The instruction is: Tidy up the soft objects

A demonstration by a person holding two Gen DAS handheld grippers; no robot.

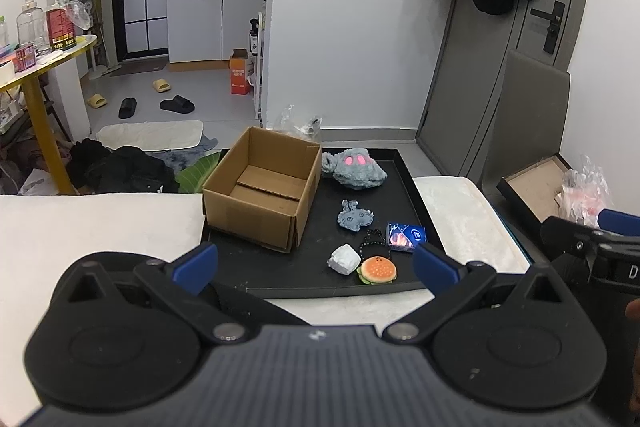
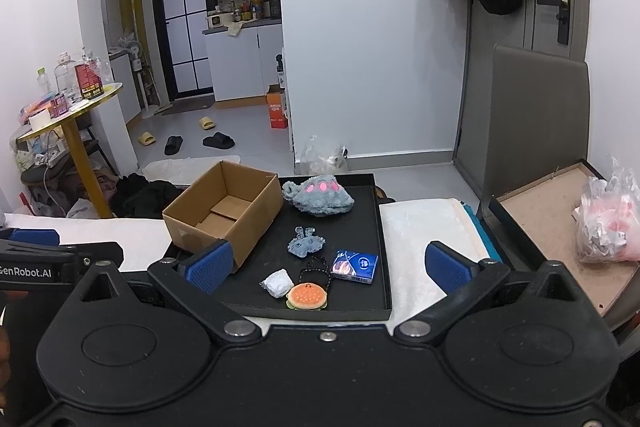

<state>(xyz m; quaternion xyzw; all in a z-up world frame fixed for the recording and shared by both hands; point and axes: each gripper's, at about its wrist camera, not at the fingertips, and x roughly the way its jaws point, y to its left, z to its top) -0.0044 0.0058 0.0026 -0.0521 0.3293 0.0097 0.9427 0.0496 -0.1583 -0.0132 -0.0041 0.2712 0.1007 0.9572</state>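
"GenRobot.AI" lettering was read only in the right wrist view, on the left gripper (image 2: 60,259). Both the left gripper (image 1: 316,263) and the right gripper (image 2: 340,267) were held with jaws spread, empty, short of the black tray (image 2: 382,247). The grey plush toy with pink eyes (image 1: 356,169), burger-shaped plush (image 1: 377,270) and blue packet (image 1: 405,235) were seen beside the open cardboard box (image 1: 260,187); bare tray was noted along the near edge.

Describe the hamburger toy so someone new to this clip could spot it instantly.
Find the black tray holding the cardboard box. Along its near edge, right of the white crumpled lump, lies the hamburger plush. It is the only orange, round item, with a black beaded chain attached.
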